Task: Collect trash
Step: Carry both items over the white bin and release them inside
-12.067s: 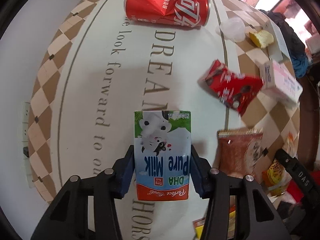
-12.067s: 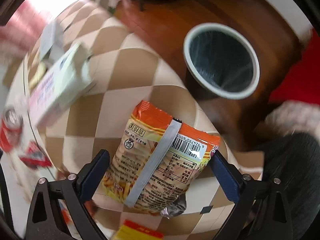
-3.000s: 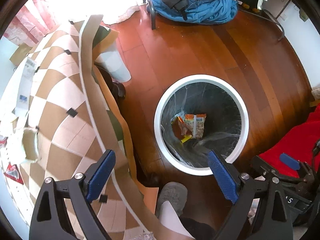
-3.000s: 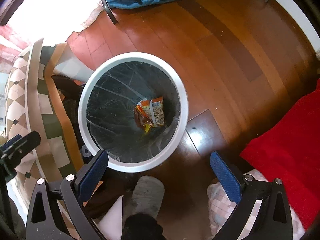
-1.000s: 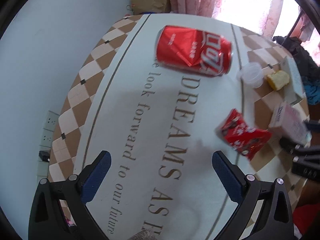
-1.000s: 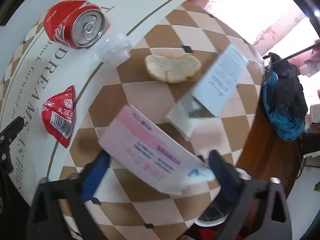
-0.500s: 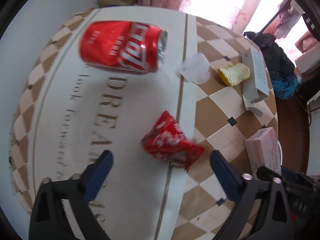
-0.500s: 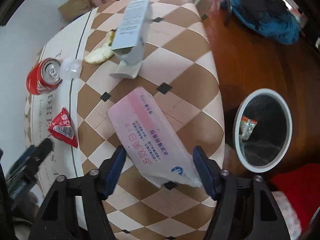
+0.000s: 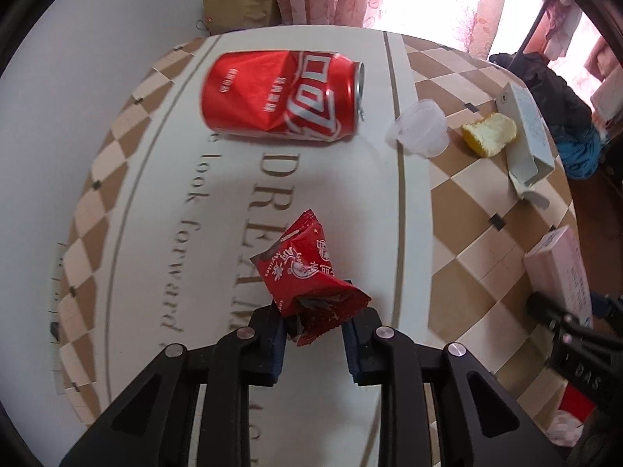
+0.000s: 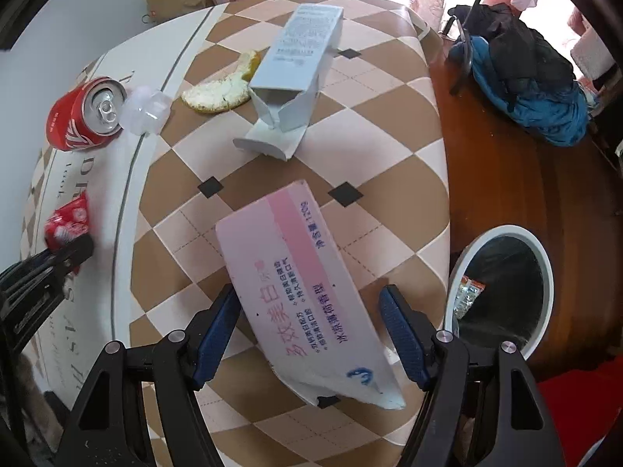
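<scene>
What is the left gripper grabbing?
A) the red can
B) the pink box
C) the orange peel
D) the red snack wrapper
D: the left gripper has its jaws closed on the crumpled end of the red wrapper, while the can lies apart, farther up the table.

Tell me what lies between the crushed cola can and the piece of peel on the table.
A clear plastic cup on its side lies between the cola can and the peel, shown in both wrist views.

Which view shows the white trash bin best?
The right wrist view. There the white trash bin stands on the wooden floor beside the table, its rim and dark liner visible, with a wrapper inside. The left wrist view does not show the bin at all.
</scene>
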`<state>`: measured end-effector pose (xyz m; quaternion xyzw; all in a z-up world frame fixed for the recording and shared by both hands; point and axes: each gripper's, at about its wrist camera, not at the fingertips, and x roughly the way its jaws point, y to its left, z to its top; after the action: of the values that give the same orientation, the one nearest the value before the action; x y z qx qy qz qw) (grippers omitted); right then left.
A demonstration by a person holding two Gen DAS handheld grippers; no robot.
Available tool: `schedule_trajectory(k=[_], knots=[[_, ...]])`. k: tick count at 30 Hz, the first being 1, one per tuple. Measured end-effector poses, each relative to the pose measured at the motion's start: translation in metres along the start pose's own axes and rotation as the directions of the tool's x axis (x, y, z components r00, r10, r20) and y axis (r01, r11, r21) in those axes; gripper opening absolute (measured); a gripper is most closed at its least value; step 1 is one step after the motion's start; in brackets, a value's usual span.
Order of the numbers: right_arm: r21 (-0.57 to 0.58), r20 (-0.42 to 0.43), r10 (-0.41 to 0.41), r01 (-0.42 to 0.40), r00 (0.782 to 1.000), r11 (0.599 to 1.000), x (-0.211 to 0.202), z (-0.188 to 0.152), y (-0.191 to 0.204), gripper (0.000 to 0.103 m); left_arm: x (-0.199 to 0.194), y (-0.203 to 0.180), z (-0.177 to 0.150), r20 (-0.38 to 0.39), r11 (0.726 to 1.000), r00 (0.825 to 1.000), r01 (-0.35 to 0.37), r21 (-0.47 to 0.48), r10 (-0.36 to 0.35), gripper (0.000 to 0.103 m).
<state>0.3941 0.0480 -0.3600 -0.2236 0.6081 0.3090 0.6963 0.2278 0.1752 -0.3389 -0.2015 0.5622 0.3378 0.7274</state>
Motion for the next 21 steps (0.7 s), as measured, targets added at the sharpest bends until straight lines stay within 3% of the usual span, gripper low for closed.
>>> schedule_trajectory(k=[3, 11, 21], knots=[[-0.006, 0.024, -0.044, 0.044, 0.999, 0.999, 0.0, -0.005, 0.004, 0.062, -0.012, 0.002, -0.008, 0.019, 1.0, 1.0, -0.025, 0.011, 0.025, 0.021], [0.06, 0.106, 0.088, -0.094, 0.99, 0.994, -0.035, -0.03, 0.004, 0.057, -0.061, 0.008, -0.033, 0.103, 0.997, 0.993, -0.055, 0.047, 0.05, 0.021], [0.166, 0.298, 0.16, -0.216, 0.941, 0.962, -0.128, -0.081, -0.019, 0.056, -0.155, -0.03, -0.047, 0.254, 0.995, 0.967, 0.011, 0.098, -0.036, 0.021]])
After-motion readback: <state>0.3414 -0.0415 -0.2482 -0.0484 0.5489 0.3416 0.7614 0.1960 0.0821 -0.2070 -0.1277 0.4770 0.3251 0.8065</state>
